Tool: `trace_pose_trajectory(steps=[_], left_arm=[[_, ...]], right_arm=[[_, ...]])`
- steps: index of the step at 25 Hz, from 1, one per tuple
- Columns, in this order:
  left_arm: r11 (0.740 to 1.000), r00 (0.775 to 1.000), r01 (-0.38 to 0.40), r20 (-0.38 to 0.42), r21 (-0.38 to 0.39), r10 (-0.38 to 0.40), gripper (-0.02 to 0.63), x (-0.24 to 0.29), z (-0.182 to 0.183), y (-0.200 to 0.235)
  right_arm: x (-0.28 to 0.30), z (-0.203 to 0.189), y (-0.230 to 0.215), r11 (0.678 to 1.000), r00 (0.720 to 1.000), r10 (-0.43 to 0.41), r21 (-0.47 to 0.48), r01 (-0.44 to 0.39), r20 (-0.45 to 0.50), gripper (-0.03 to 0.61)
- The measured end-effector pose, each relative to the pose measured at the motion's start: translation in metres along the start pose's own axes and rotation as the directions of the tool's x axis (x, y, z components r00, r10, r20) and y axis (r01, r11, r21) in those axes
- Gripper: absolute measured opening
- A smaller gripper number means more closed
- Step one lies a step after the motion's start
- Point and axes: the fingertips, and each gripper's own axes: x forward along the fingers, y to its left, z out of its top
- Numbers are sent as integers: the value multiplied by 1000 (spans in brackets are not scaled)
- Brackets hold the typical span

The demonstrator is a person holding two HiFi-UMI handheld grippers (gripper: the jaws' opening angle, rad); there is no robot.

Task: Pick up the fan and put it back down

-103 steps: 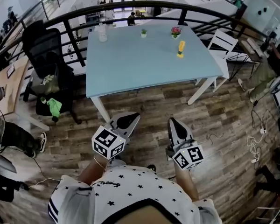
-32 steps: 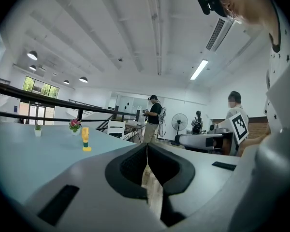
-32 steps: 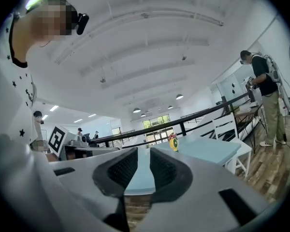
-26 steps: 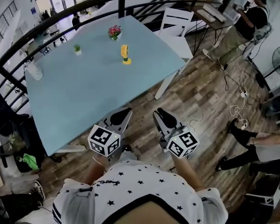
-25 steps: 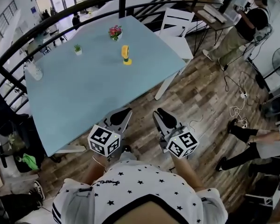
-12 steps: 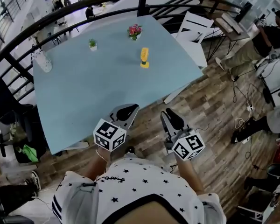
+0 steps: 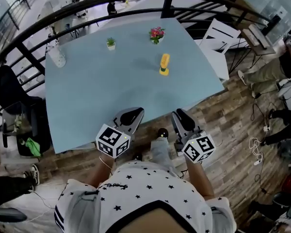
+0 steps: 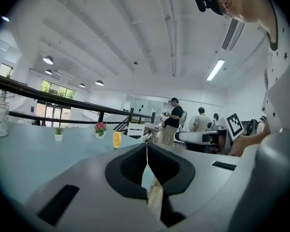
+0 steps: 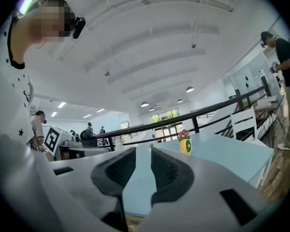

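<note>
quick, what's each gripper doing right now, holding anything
left gripper: closed, jaws together, holding nothing
right gripper: open, jaws have just been opening, nothing between them

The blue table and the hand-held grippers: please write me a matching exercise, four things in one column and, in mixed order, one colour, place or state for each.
Things
1. fan
2. flowering plant
3. bottle
4. left hand-held gripper

Descriptions
A. shut, nothing between its jaws
B. yellow, upright
C. pink blossoms
D. near the far left corner of the table

Pairs: 1-B, 2-C, 3-D, 4-A
</note>
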Motion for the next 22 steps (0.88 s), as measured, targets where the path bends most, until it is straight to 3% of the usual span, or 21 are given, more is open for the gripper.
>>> trace_pose_trajectory(steps=[6,22], left_arm=[[992,993,-122,3,-11,122,29,7,6,31],[968,968,-250,-12,-3,250,29,64,29,60]], right_arm=[[39,9,-12,994,994,110,-11,-110,-11,107],[93,11,-89,980,977,195,-14,-197,-82,116]])
